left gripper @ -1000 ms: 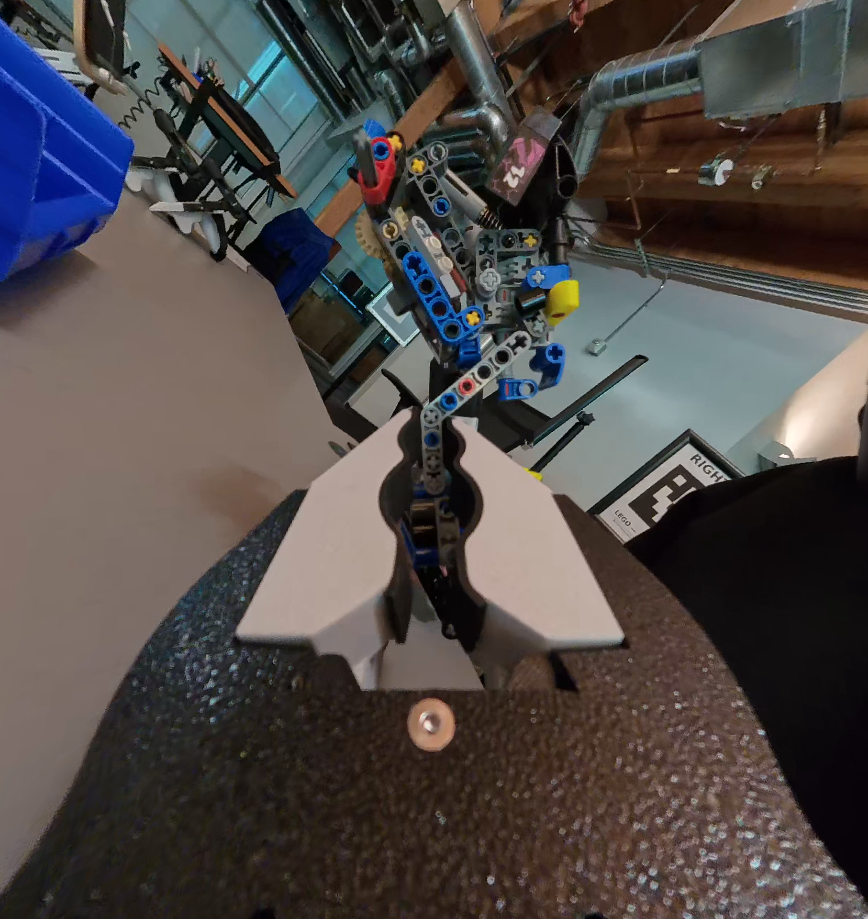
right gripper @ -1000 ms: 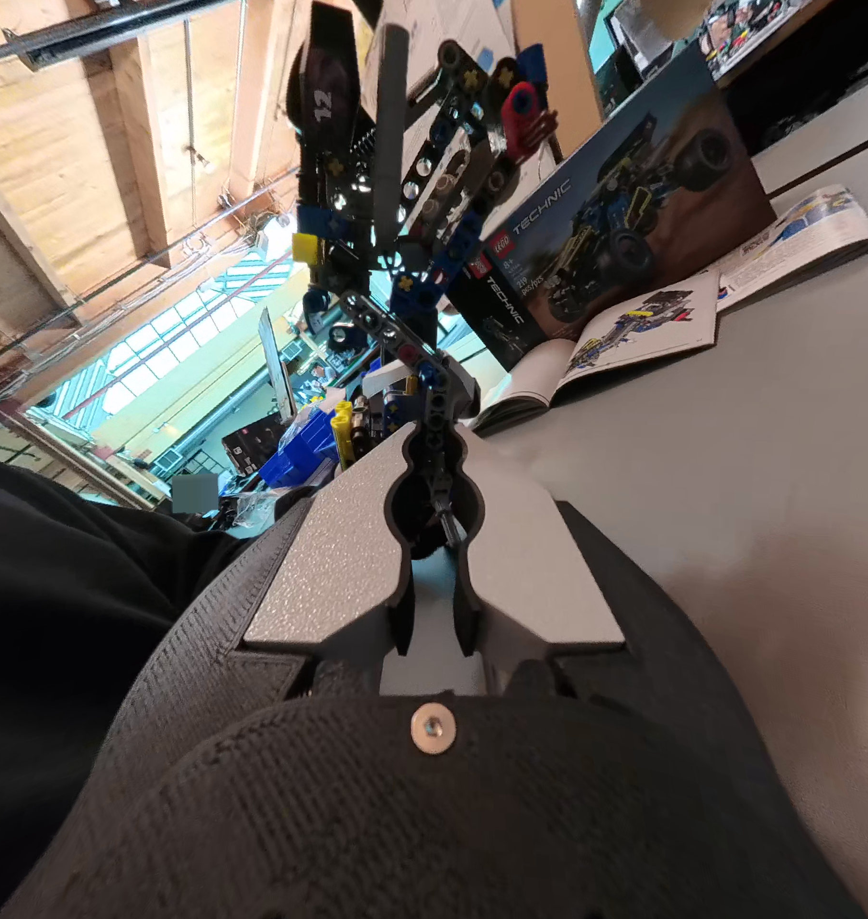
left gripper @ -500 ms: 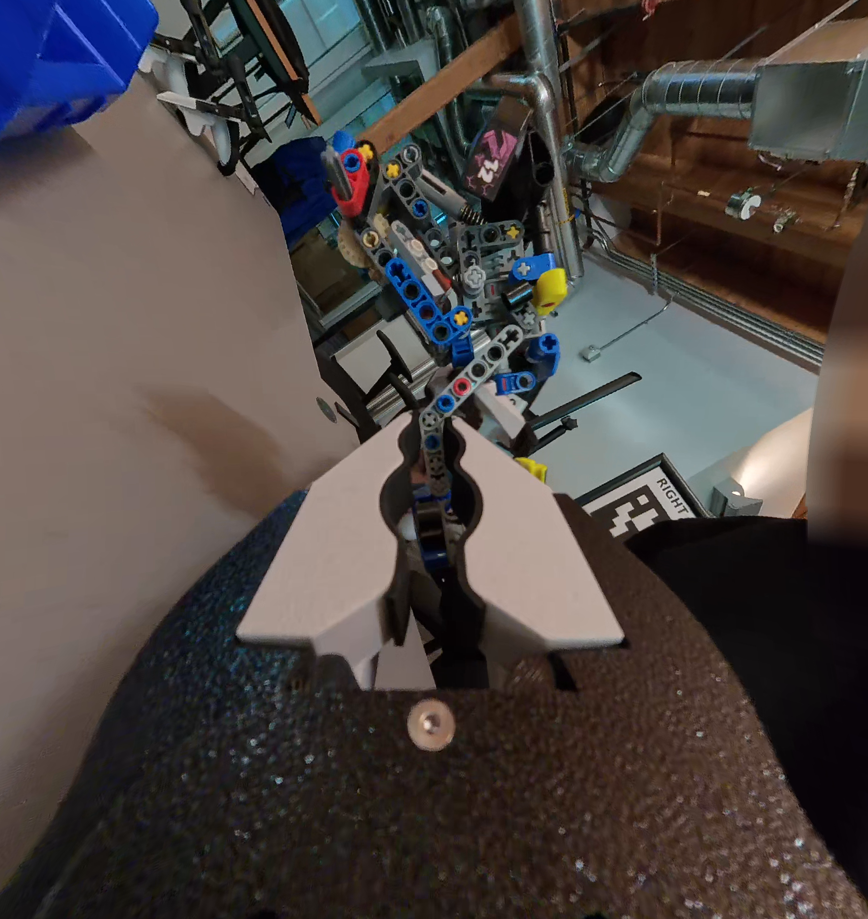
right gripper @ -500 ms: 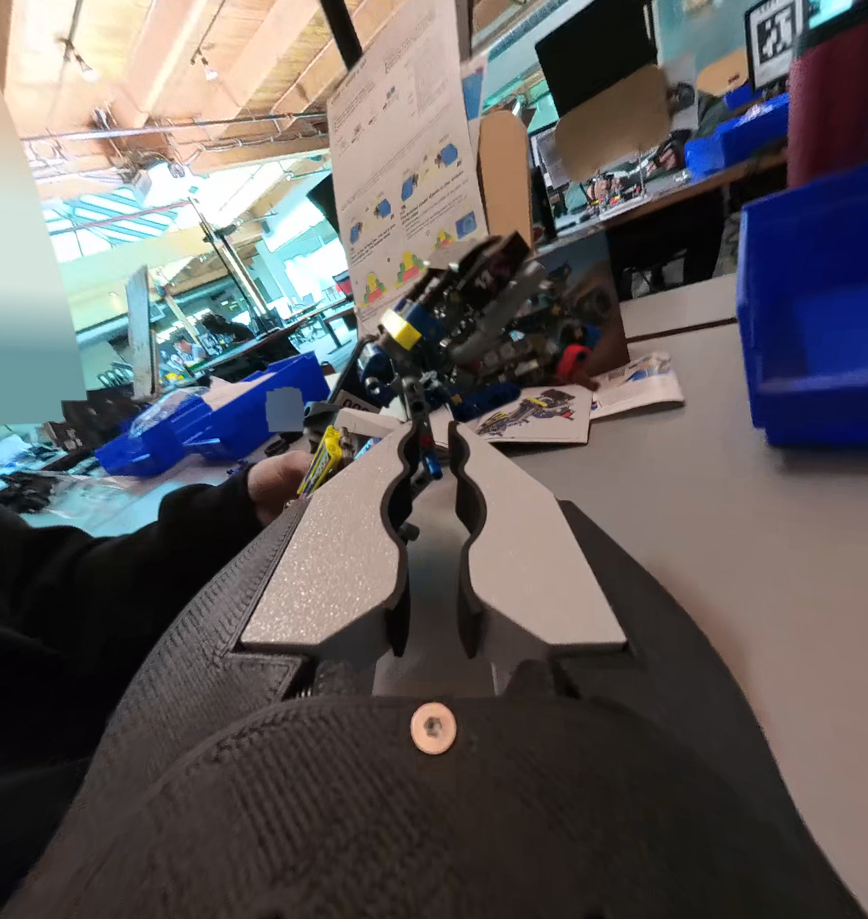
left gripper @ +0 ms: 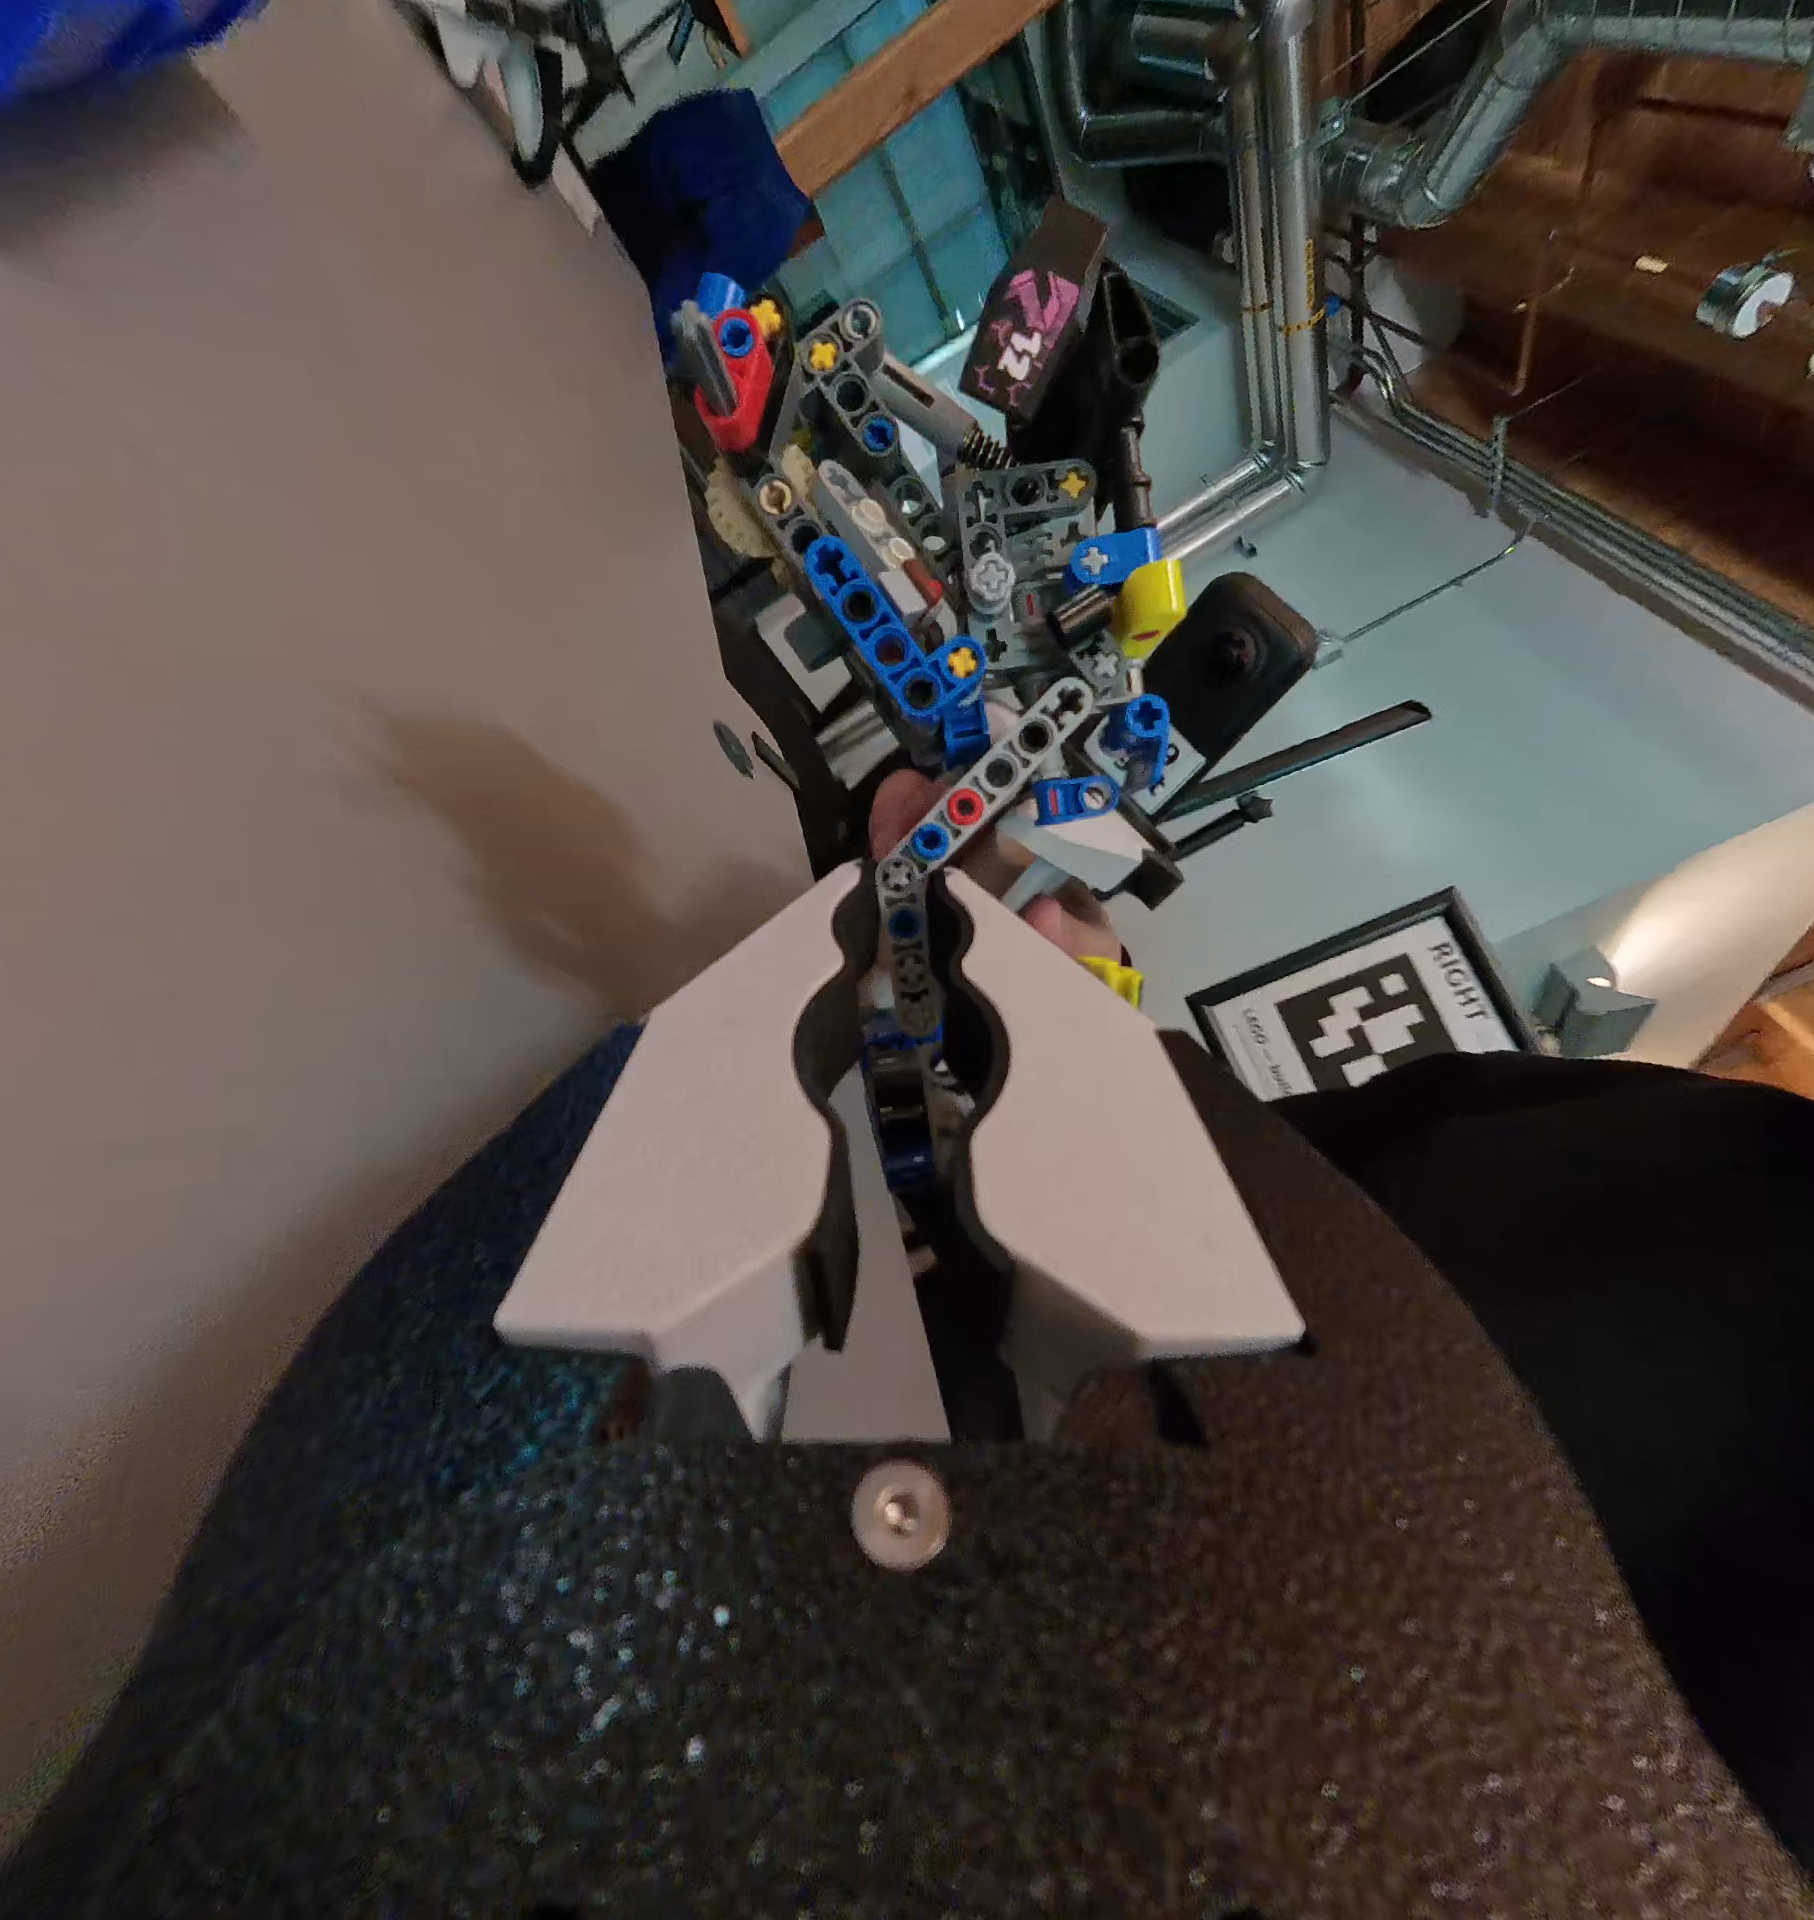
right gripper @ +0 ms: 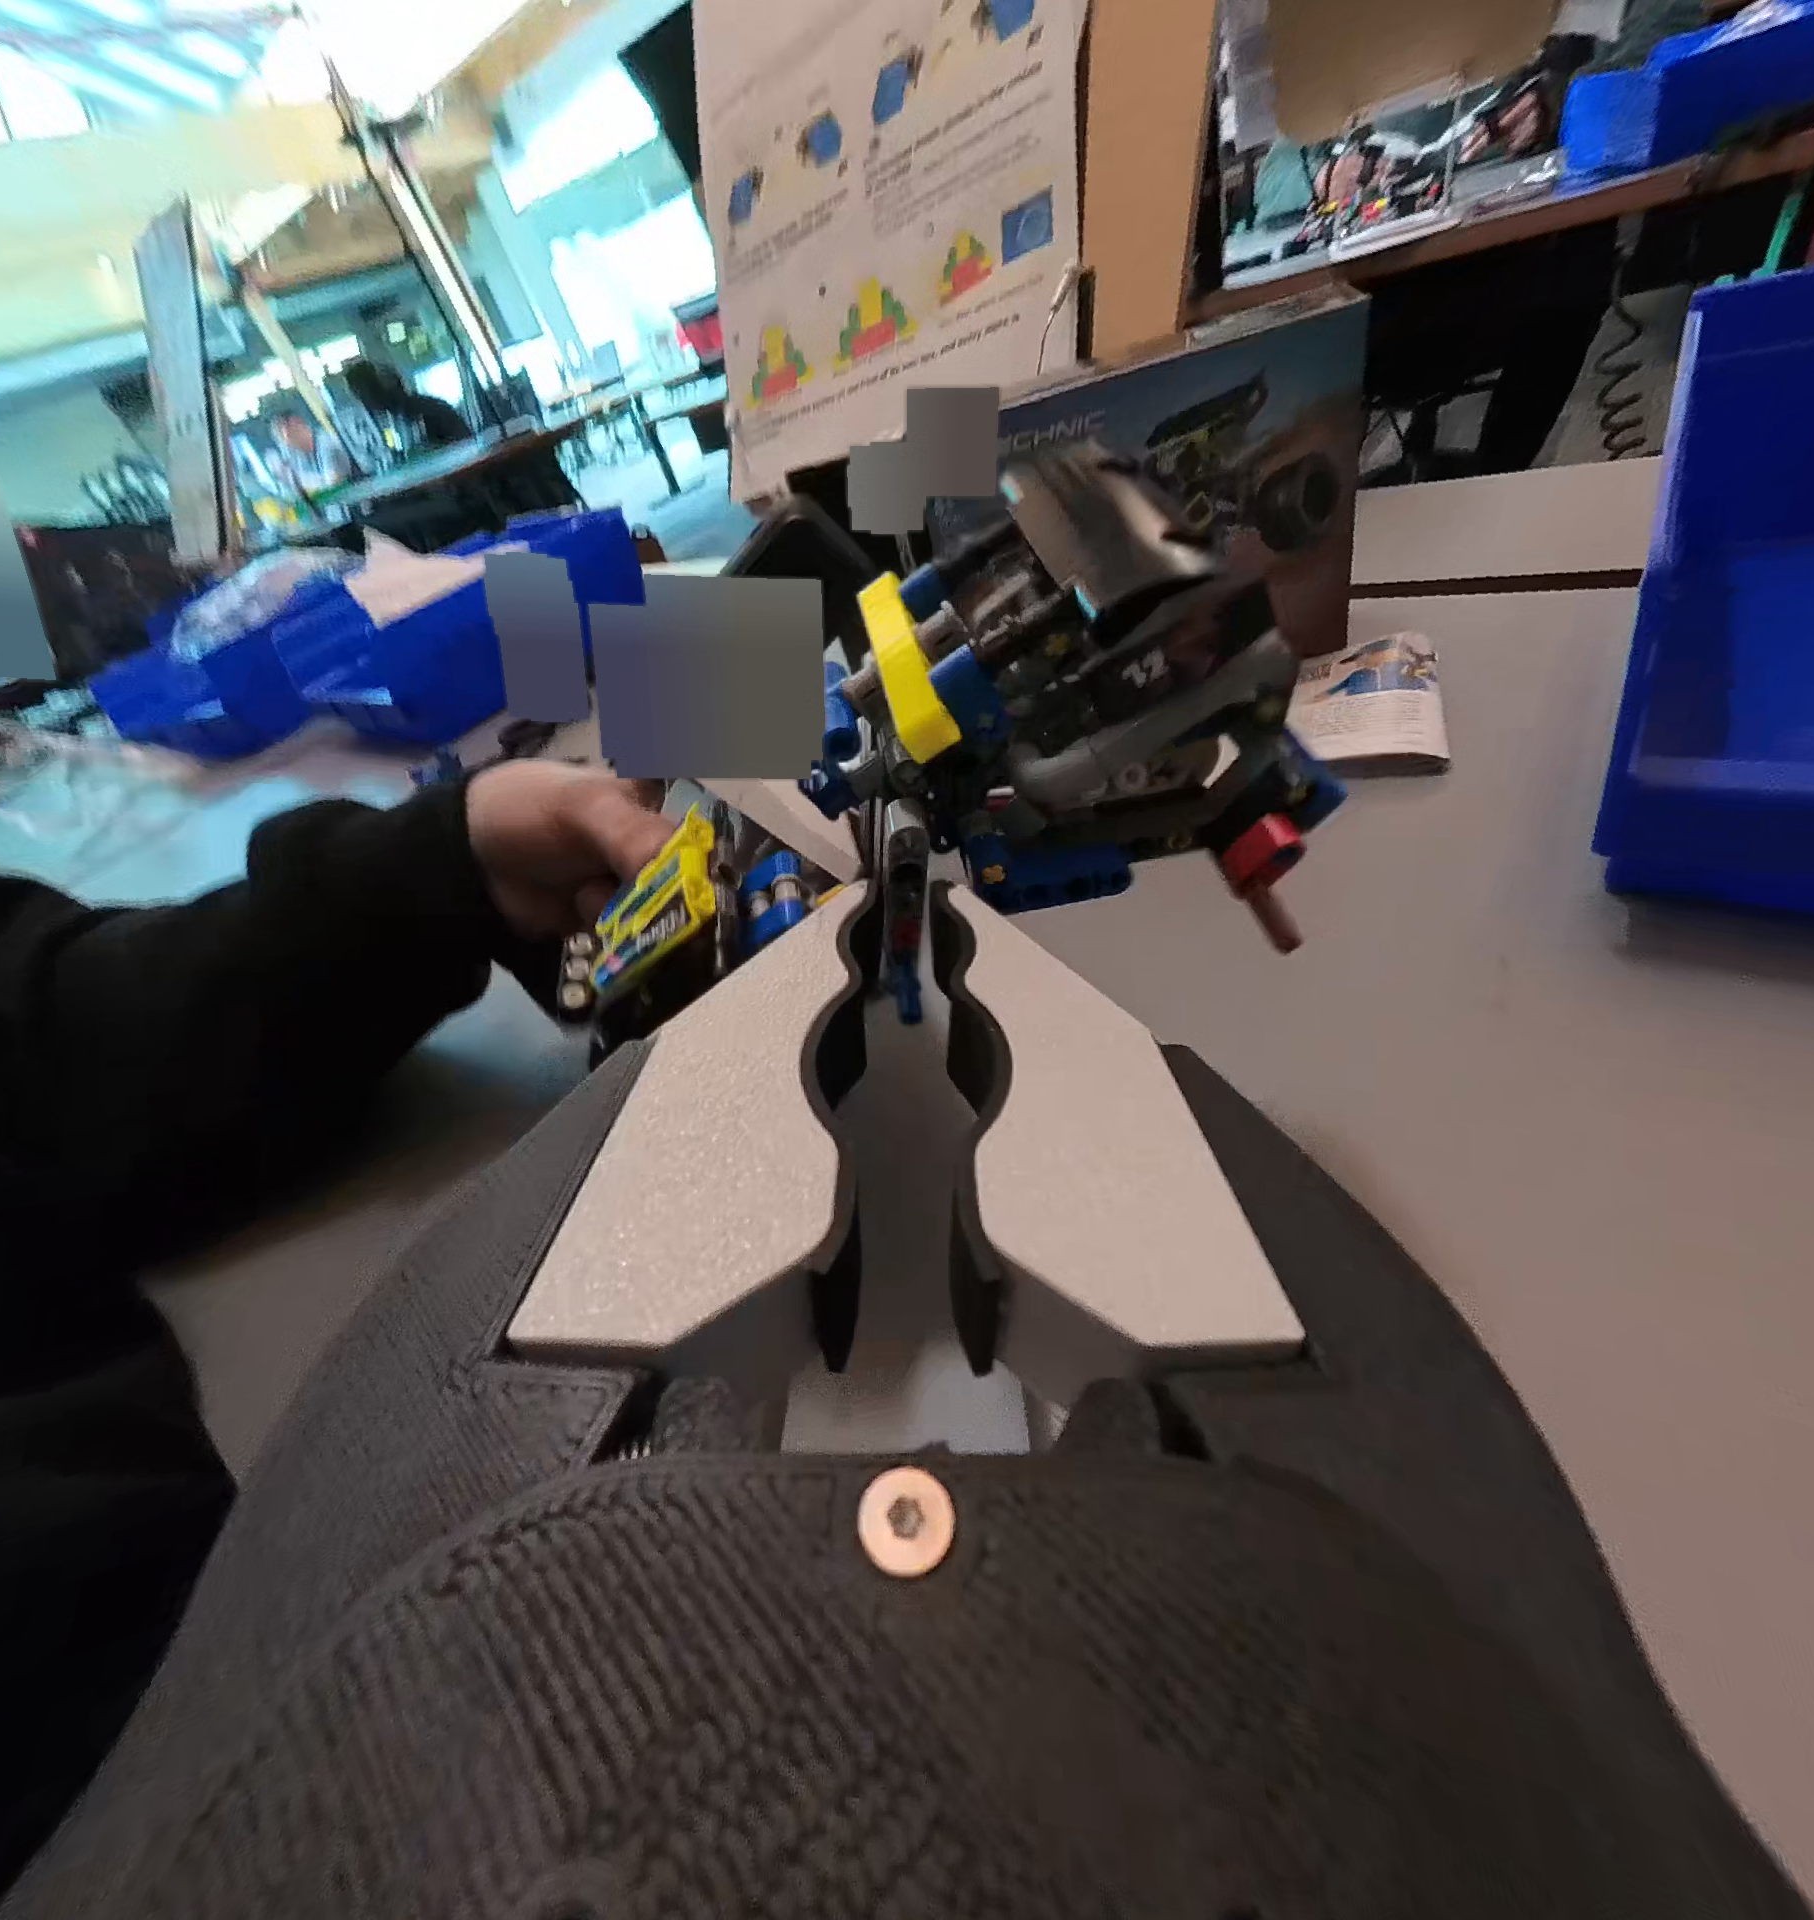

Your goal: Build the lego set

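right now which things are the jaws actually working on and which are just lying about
In hand:
- left gripper, shut on grey beam
- right gripper, on brick model

Lying about:
- blue bin
- booklet
- box
- table

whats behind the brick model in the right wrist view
Behind the brick model stands its dark picture box, with an open booklet flat on the grey table. The model covers the box's lower part.
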